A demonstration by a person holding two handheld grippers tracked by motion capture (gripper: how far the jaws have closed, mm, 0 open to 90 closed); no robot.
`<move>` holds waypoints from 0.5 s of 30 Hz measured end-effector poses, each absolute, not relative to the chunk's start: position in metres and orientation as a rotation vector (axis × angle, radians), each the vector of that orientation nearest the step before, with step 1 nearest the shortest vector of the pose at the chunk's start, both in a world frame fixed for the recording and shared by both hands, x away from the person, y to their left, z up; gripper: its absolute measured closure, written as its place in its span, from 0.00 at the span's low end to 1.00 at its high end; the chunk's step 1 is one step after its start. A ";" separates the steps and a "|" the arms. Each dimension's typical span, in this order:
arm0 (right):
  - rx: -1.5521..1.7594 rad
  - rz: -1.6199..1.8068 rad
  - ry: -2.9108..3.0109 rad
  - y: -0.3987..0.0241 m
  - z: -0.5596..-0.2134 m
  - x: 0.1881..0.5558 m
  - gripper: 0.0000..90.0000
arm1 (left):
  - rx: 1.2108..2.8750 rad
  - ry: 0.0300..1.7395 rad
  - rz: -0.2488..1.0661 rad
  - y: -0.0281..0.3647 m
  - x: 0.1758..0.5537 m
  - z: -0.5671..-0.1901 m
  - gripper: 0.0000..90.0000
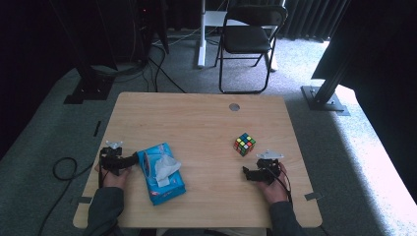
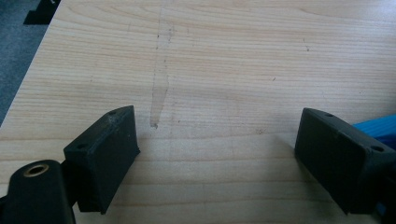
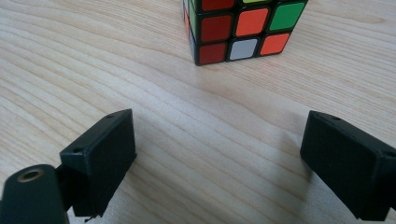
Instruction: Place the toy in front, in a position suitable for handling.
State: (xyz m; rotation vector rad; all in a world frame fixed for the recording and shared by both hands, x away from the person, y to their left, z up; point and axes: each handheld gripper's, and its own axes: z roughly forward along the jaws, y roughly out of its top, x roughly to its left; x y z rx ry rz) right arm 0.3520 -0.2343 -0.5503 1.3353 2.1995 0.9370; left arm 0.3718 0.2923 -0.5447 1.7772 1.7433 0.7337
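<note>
Left gripper [image 2: 217, 154]: jaws wide, empty, just beside the tissue pack [image 1: 161, 173].
Right gripper [image 3: 219, 158]: jaws wide, empty.
Cube [image 3: 243, 29]: on table, near, ahead of your right jaws.
Approach: advance straight, centre the cube, then close.

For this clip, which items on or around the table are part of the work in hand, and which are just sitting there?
In play:
- Rubik's cube, just ahead of the open right claw
- blue tissue pack, beside the open left claw

Just lying about:
- black folding chair beyond the table
- cables on the carpet
</note>
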 end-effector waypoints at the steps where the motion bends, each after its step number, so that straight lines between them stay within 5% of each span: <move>1: 1.335 0.937 2.199 -0.234 -0.550 0.352 0.11 | 1.777 1.743 0.734 0.292 0.372 -0.545 0.15; 15: 1.363 0.929 2.175 -0.232 -0.550 0.352 0.11 | 1.779 1.740 0.731 0.292 0.372 -0.545 0.15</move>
